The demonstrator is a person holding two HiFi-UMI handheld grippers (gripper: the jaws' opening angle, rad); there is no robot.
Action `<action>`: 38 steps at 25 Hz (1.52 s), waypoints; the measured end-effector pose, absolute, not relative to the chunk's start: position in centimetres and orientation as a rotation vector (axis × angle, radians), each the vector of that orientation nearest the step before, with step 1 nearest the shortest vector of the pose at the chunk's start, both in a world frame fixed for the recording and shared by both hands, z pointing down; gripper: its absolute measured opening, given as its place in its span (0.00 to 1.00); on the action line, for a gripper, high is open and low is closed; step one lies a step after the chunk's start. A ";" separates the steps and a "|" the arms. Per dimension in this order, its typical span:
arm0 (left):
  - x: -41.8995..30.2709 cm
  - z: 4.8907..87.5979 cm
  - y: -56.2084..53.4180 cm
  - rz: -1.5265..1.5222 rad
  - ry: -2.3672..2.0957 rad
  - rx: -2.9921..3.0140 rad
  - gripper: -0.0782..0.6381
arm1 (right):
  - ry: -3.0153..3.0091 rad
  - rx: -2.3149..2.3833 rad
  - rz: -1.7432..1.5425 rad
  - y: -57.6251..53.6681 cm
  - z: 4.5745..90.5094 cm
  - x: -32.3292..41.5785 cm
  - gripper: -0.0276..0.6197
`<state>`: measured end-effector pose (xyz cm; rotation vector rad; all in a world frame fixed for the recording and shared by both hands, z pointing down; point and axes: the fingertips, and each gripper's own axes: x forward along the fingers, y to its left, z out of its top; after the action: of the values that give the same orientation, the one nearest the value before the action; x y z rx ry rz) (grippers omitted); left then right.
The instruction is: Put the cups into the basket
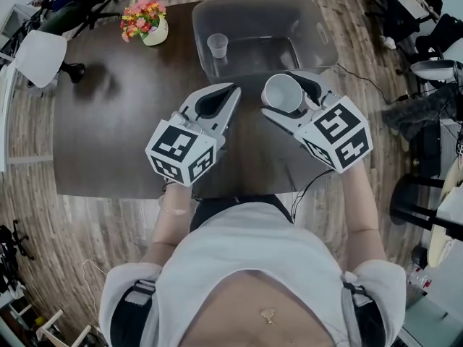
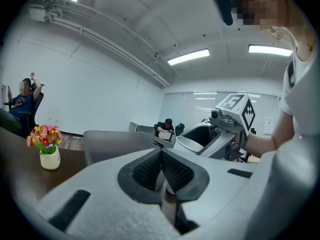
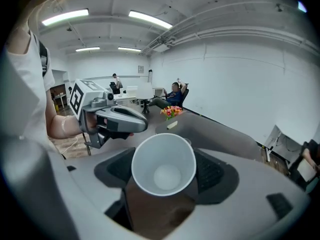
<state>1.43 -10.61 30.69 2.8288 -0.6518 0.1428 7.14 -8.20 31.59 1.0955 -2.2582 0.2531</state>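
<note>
Cup [image 3: 163, 165] gripped between right gripper [image 1: 288, 91] jaws, mouth facing camera.

A dark brown rectangular wooden table [image 1: 108, 129] stands on a grey-brown wood-plank floor [image 1: 43, 215], with a white chair [image 1: 40, 56] near its far left corner. Plain white walls [image 2: 100, 94] meet a white ceiling [image 2: 150, 14] with long fluorescent strip lights [image 2: 189, 57].

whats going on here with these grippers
A person holds a two-jaw gripper in each hand over a dark wooden table. The right gripper is clamped on a white paper cup, just short of the translucent grey plastic basket, where one small clear cup already stands. The left gripper is shut and empty.
</note>
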 end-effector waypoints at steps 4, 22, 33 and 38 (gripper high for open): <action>2.4 28.9 -12.1 0.101 -0.659 2.859 0.12 | -2.242 1.094 0.189 -9.9 29.8 8.5 0.61; 6.4 25.2 -20.4 -0.003 -0.695 2.897 0.12 | -2.246 0.983 0.180 -19.0 29.7 10.8 0.61; 7.9 27.1 -27.5 -0.015 -0.820 2.899 0.12 | -2.212 0.962 0.239 -25.8 33.5 11.5 0.61; 8.2 27.0 -29.6 -0.020 -0.873 2.921 0.12 | -2.220 0.943 0.253 -27.6 35.2 10.4 0.61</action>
<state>8.21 -29.63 26.97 2.9211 -0.8730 -0.0200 10.39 -27.56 35.22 0.9427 -2.2198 0.2525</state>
